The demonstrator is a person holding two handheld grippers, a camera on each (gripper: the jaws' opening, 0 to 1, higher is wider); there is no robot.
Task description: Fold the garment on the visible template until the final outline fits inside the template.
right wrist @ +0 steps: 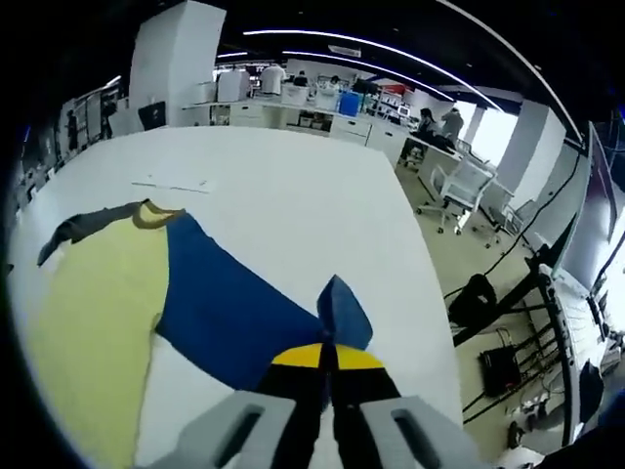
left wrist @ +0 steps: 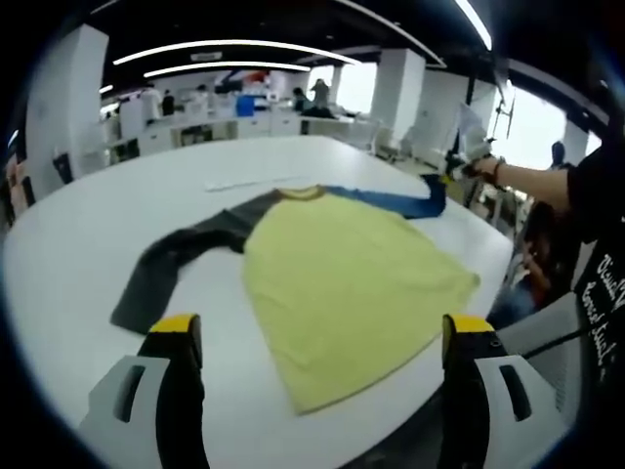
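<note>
Yellow fabric is taking up most of the white table [left wrist: 88, 244] out ahead of the left gripper [left wrist: 317, 337]. It's the body of the garment [left wrist: 342, 278], a long-sleeved shirt lying flat with its collar pointing away from the jaws. The dark grey sleeve [left wrist: 171, 259] is trailing off to the left of those jaws, and the blue sleeve [left wrist: 391, 200] is stretching away to the far right, where it's being lifted at the cuff. The left gripper's yellow-tipped jaws are standing wide apart, hovering above the near edge of the table with nothing between them.

Over in the right gripper view, the right gripper [right wrist: 327, 354] is pinching the blue sleeve [right wrist: 234, 303] near its cuff, jaws pressed together with the cuff end poking up just past the tips. From there the sleeve is running back to the left toward the yellow body and collar [right wrist: 151, 213], with a bit of the grey sleeve showing beyond.

A thin pale strip [right wrist: 171, 185] is lying on the table well past the collar. I can't make out any template outline under the shirt. A person's outstretched arm [left wrist: 532, 181] is showing at the right of the left gripper view, and office desks [left wrist: 234, 122] are sitting in the background.
</note>
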